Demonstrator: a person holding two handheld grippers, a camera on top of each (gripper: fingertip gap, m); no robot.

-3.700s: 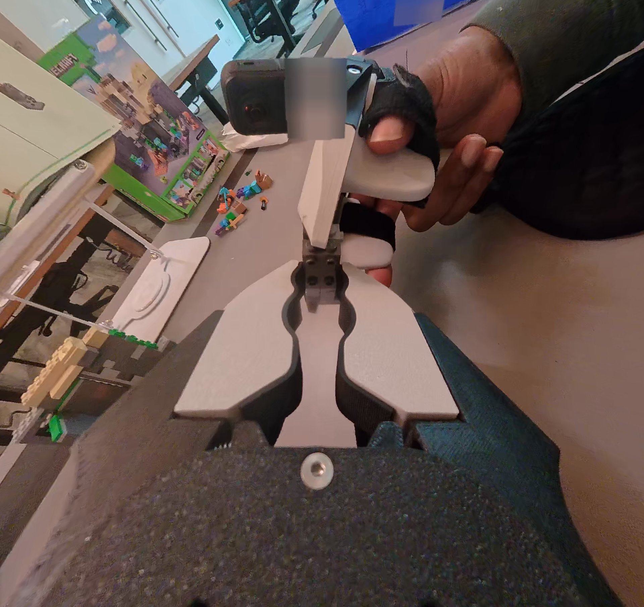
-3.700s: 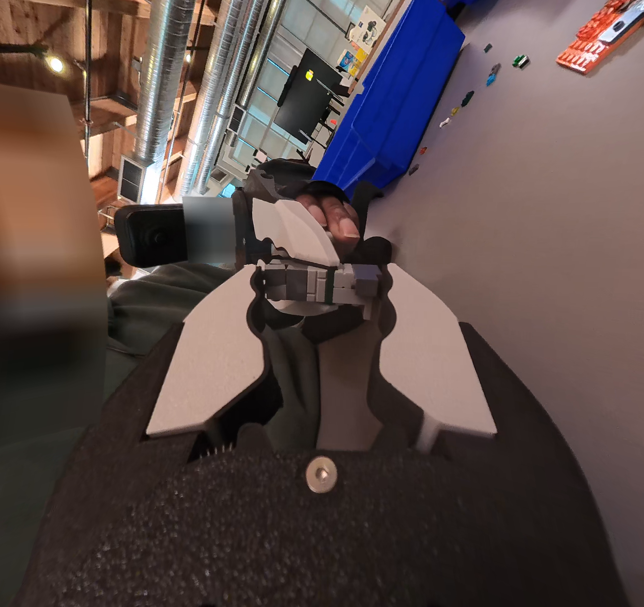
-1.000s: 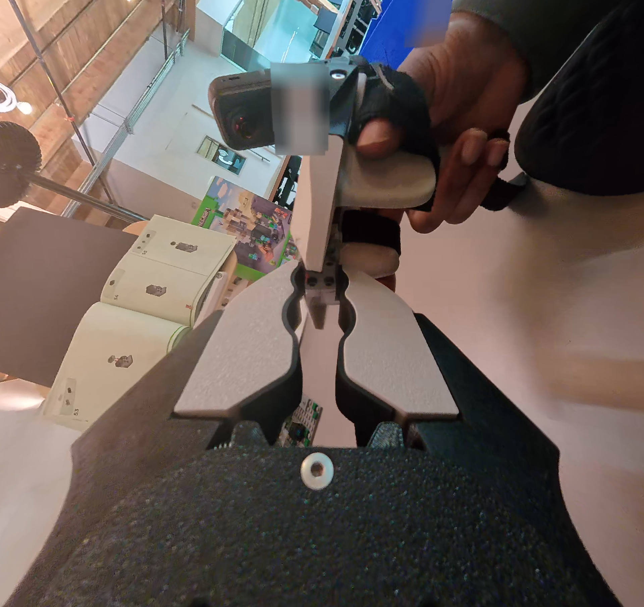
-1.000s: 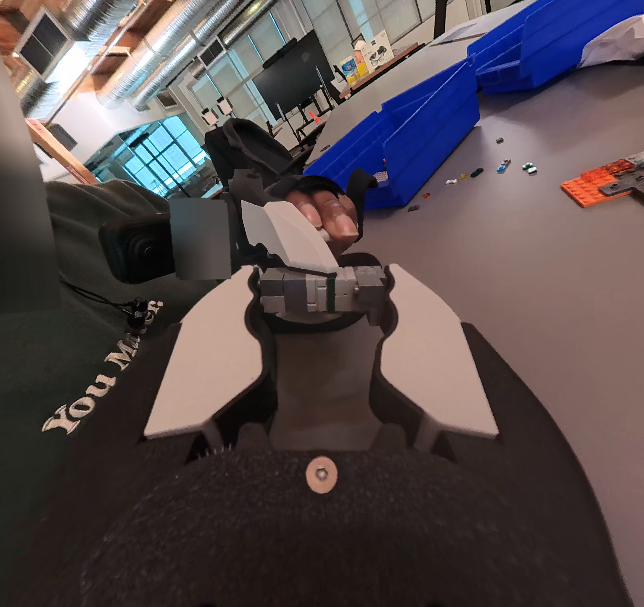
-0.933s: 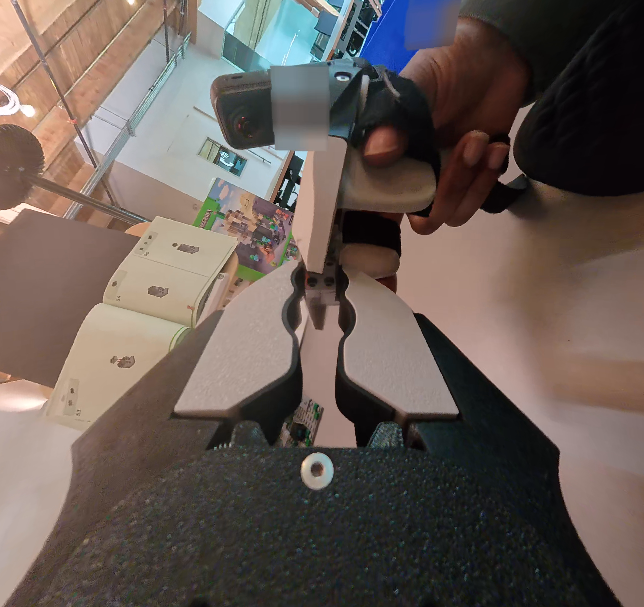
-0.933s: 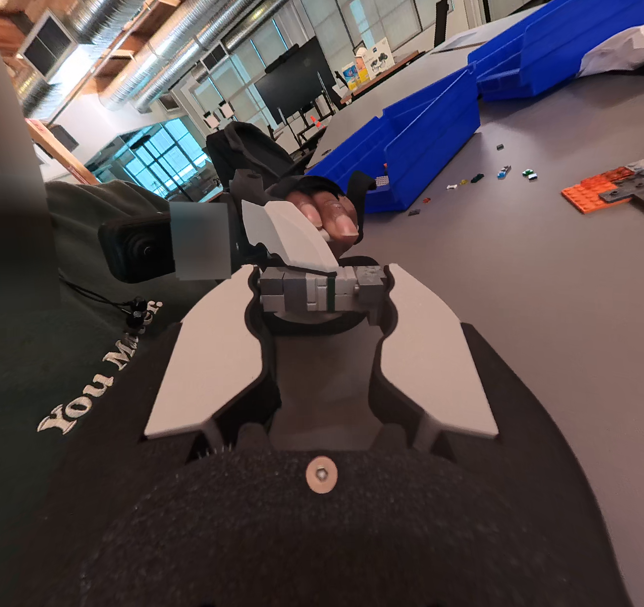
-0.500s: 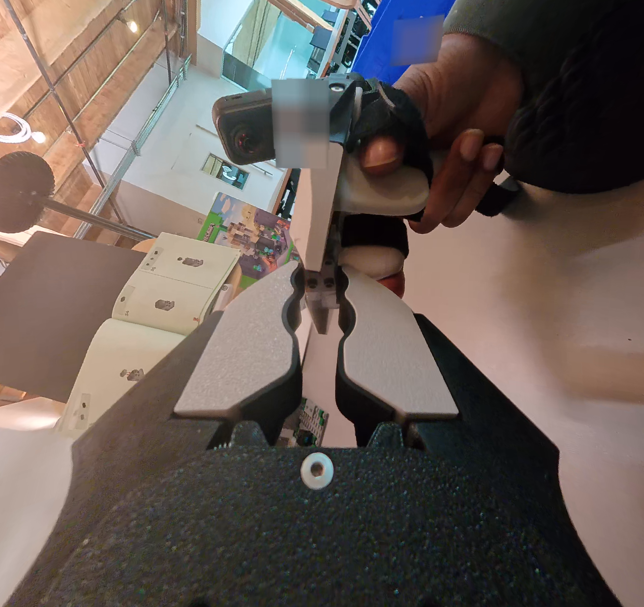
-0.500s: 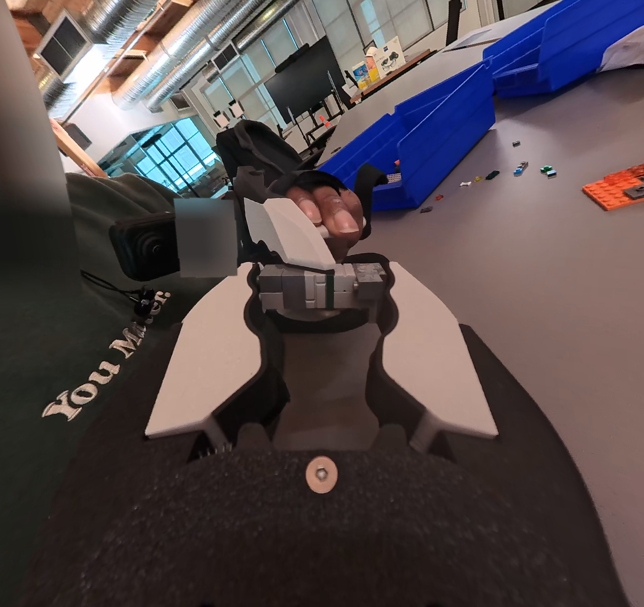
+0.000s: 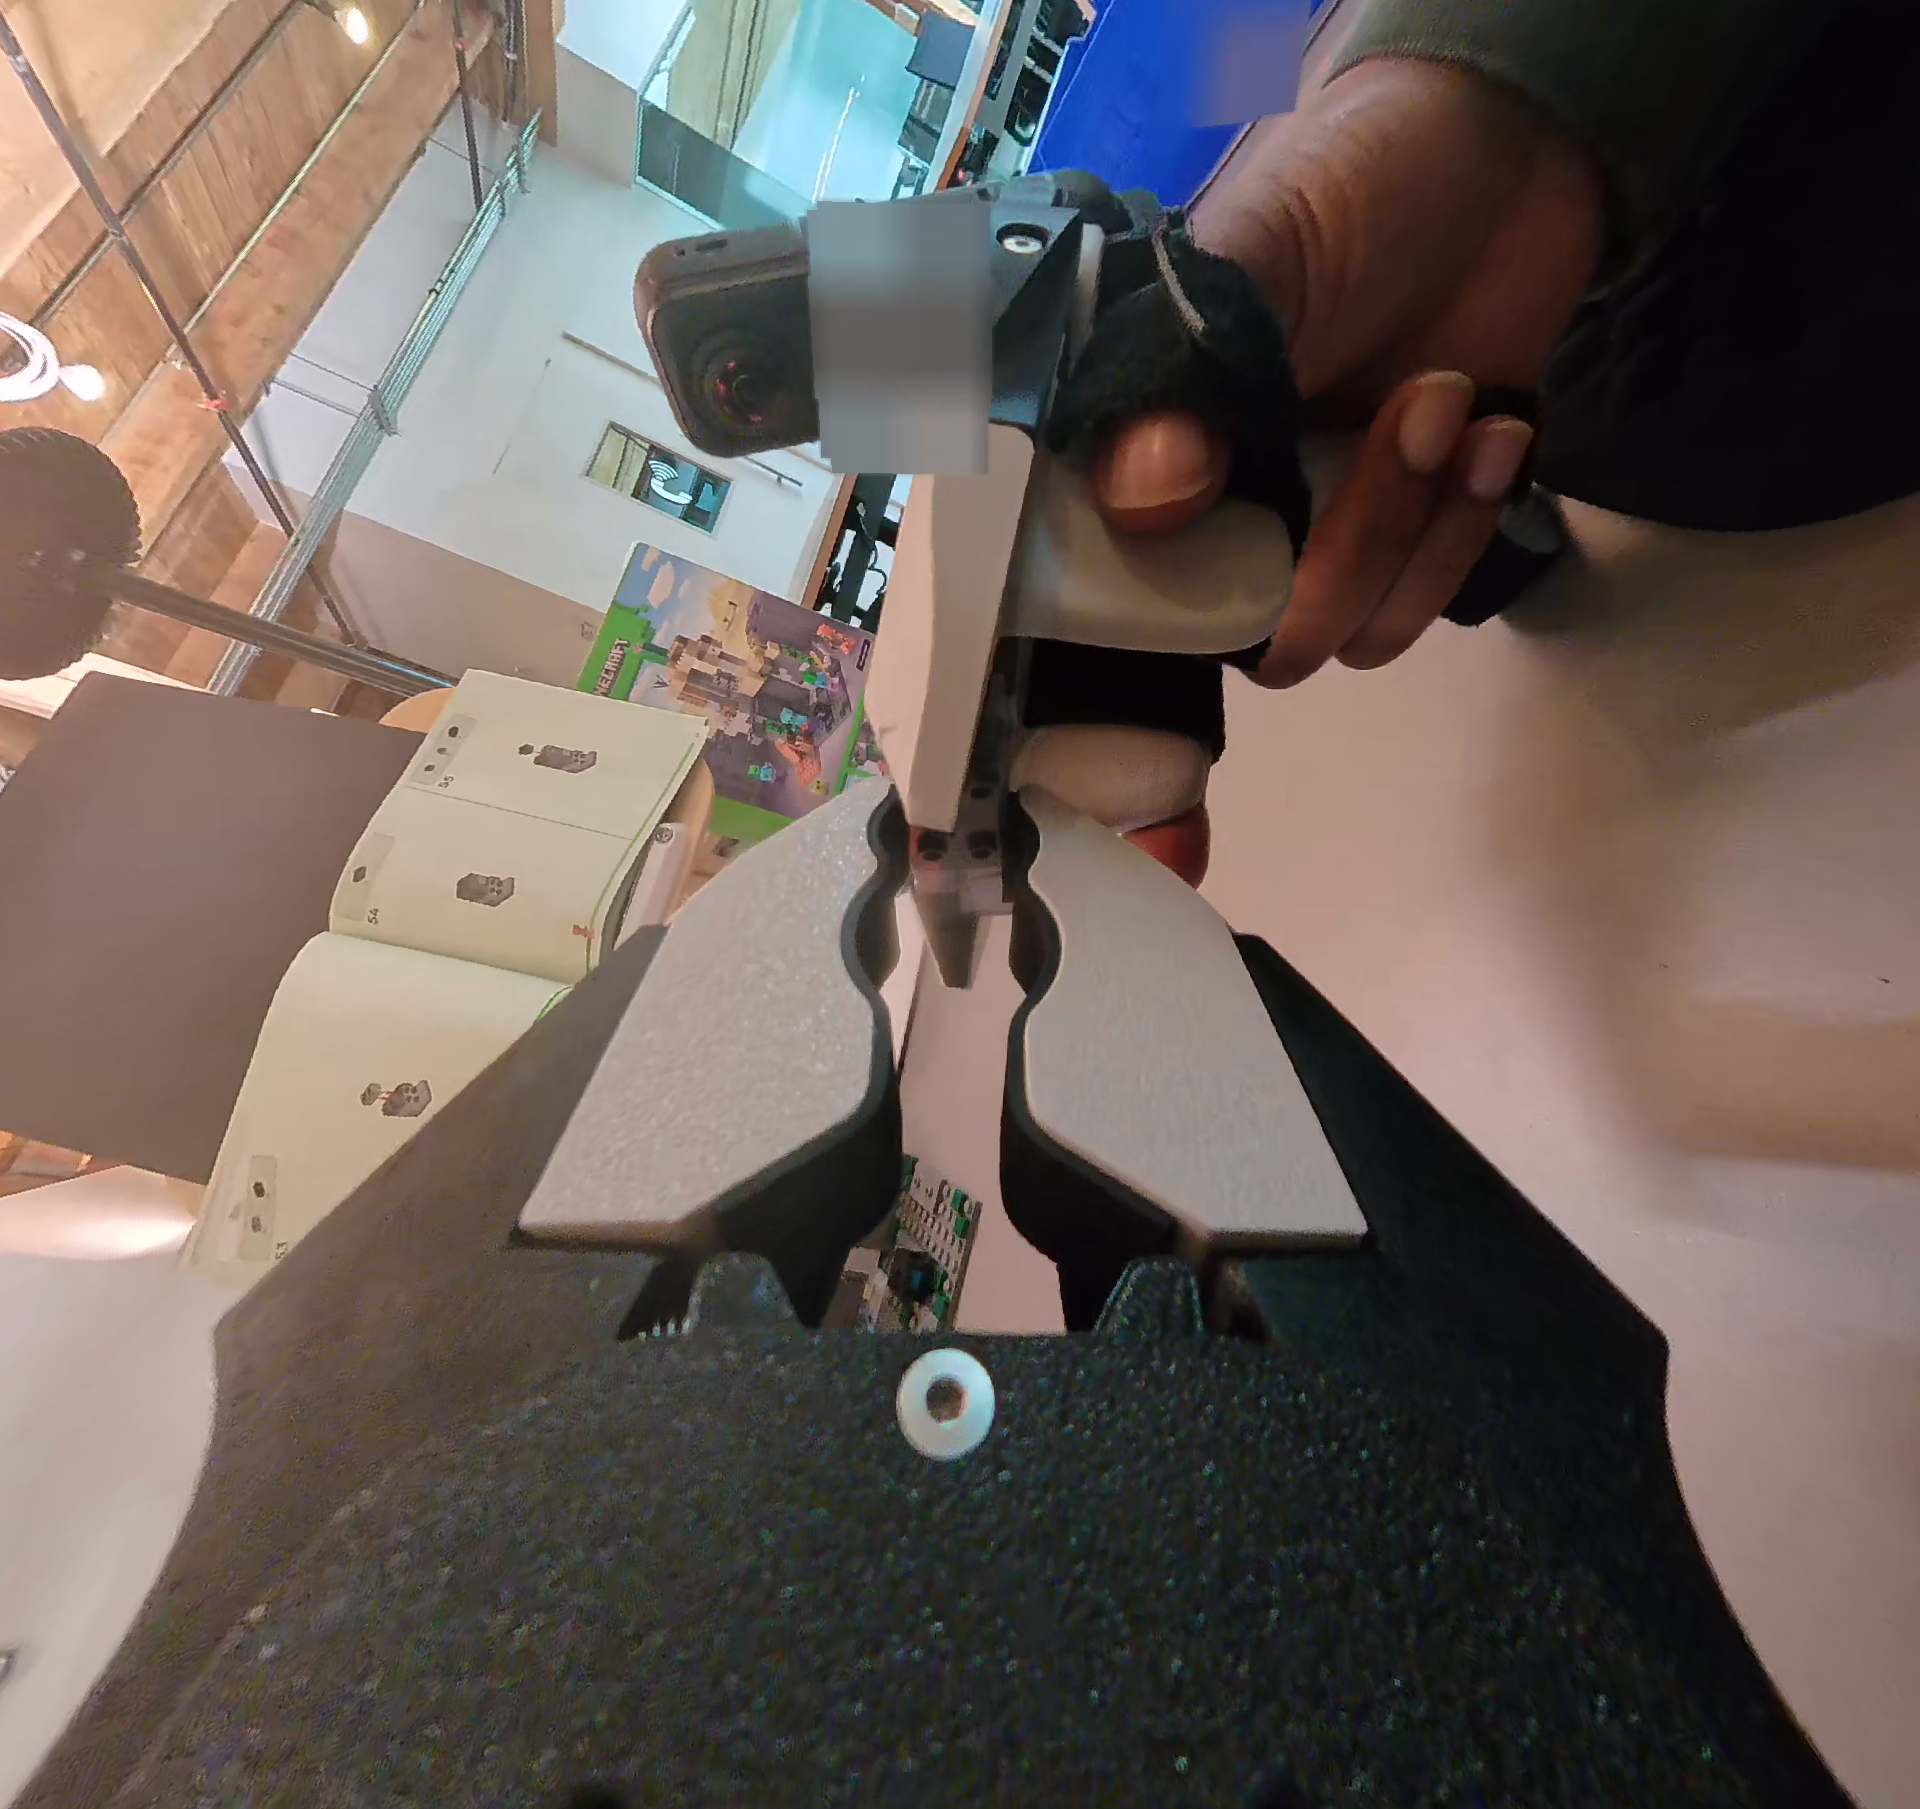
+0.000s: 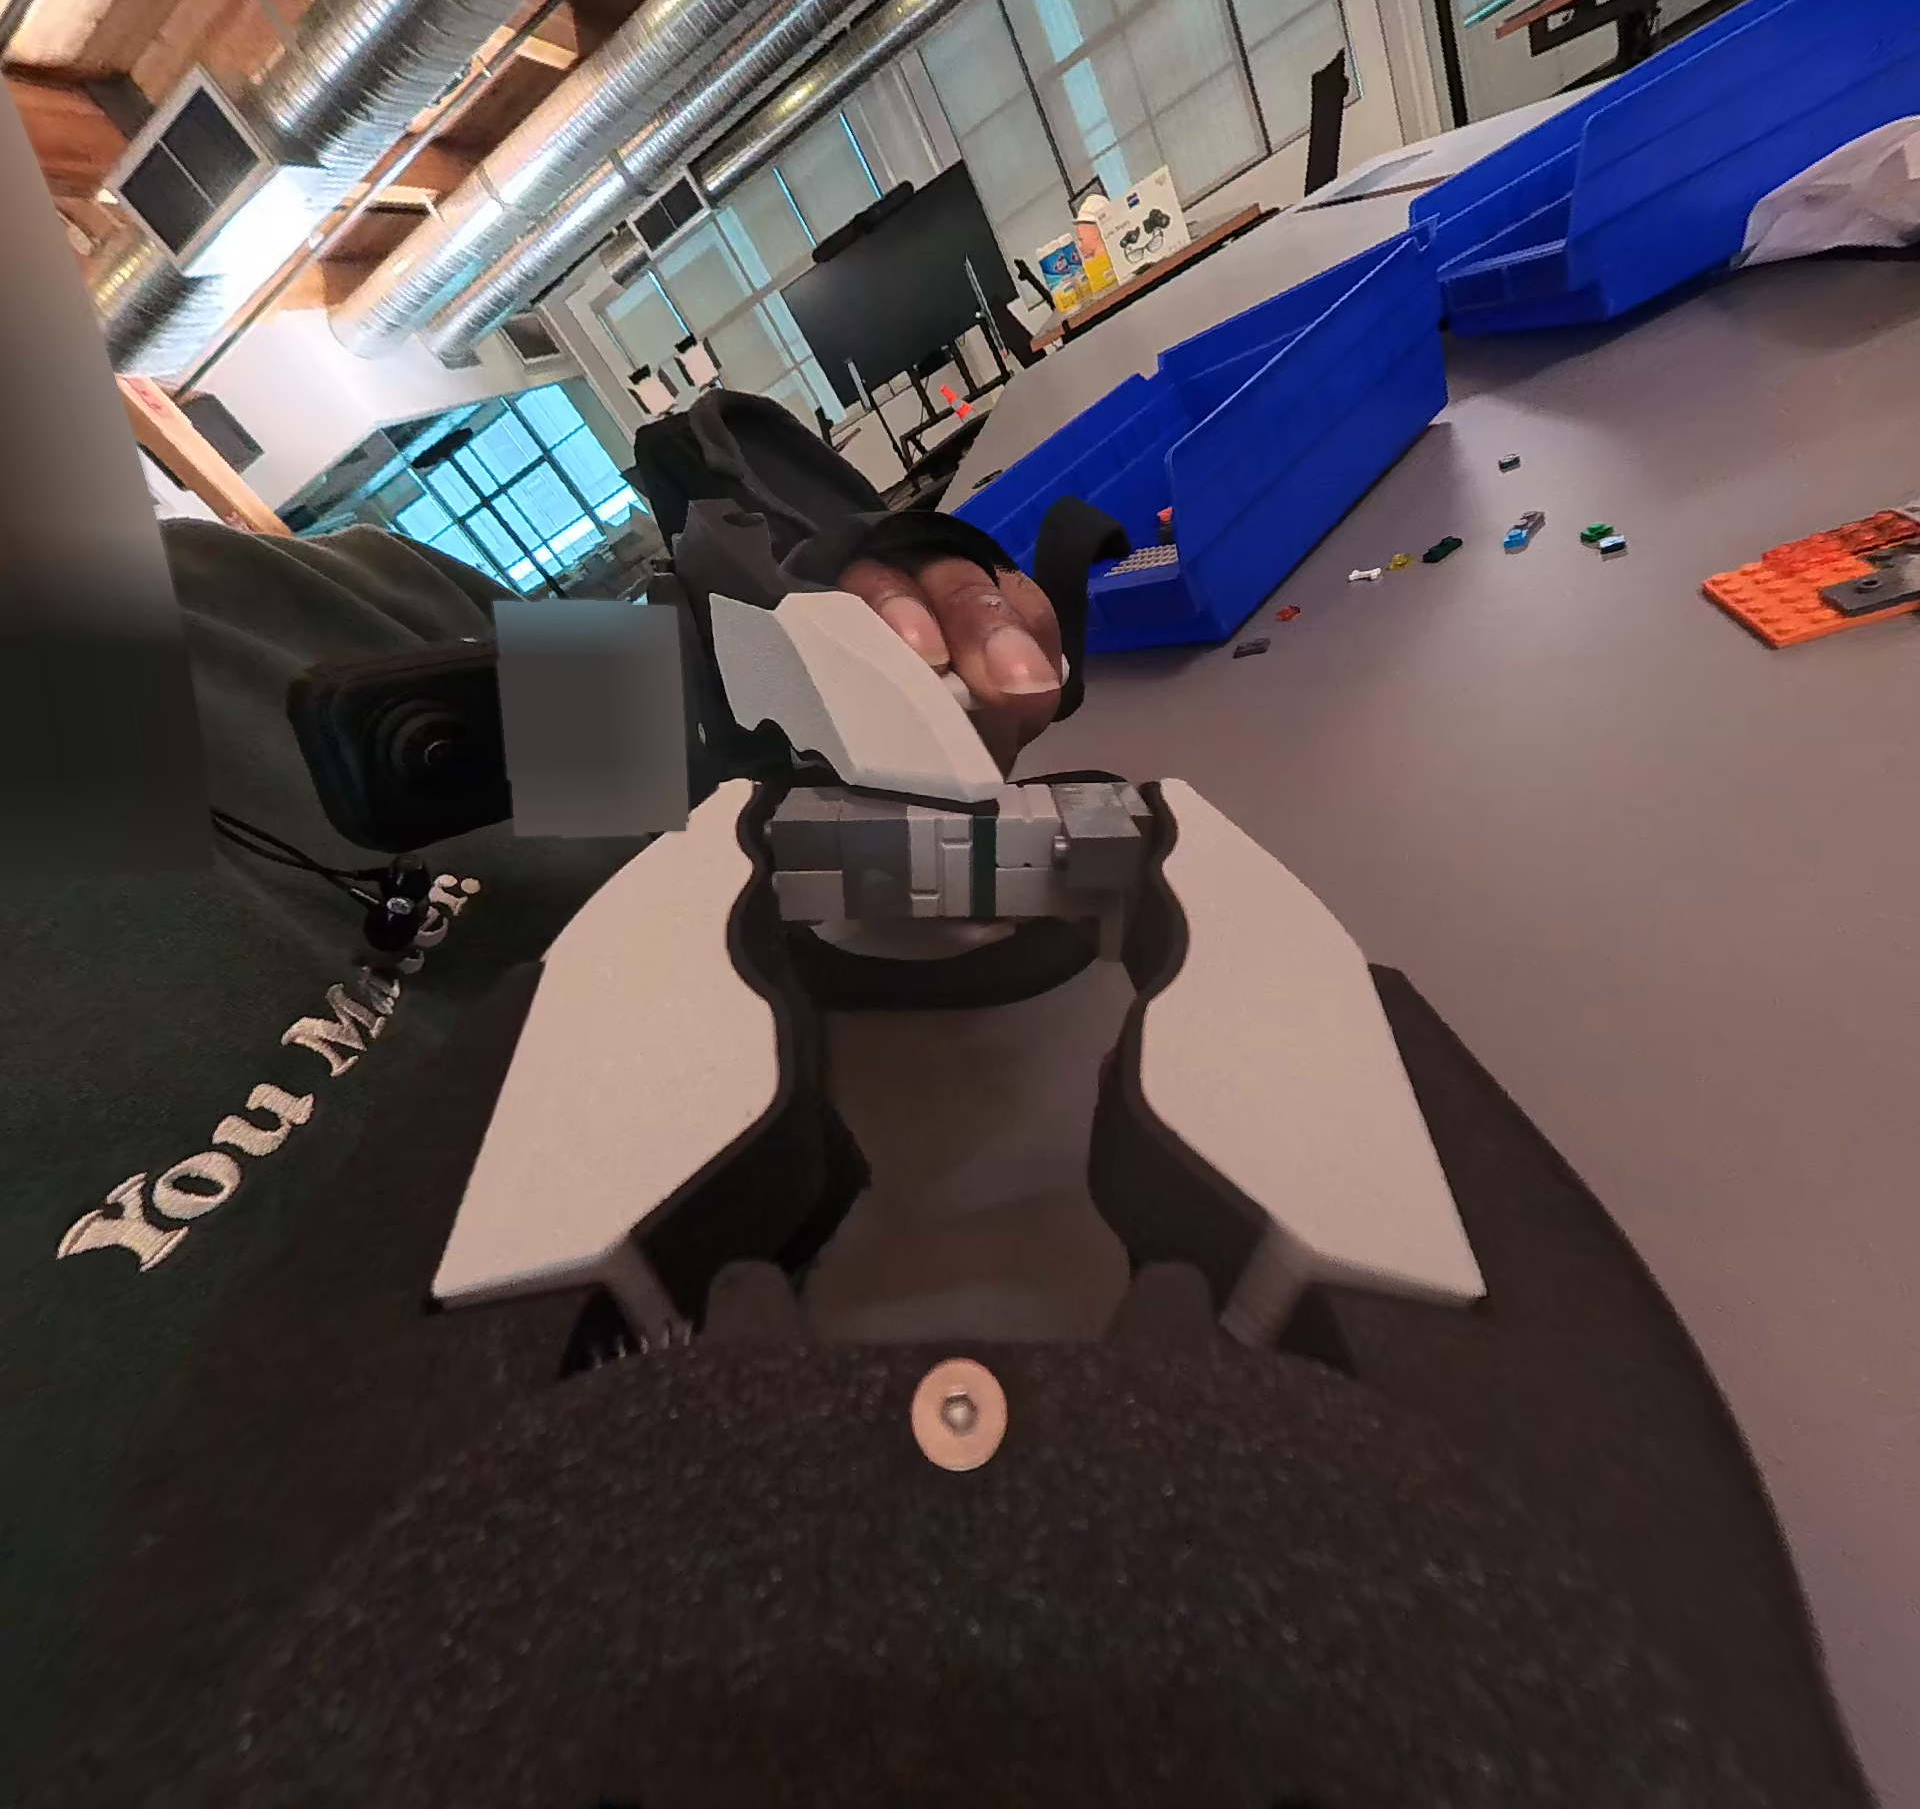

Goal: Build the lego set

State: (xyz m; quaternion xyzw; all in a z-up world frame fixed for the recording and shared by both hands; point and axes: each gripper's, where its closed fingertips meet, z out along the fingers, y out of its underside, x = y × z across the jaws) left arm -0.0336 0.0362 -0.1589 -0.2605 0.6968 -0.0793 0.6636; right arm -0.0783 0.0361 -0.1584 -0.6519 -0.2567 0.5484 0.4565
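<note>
My right tongs (image 10: pixel 961 850) and left tongs (image 9: pixel 951 892) both pinch the grey brick block (image 10: pixel 956 855) above the table (image 10: pixel 1558 876).

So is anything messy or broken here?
Nothing looks broken. Both grippers hold one grey lego assembly together. A few tiny loose pieces lie scattered on the table beside the orange plate.
</note>
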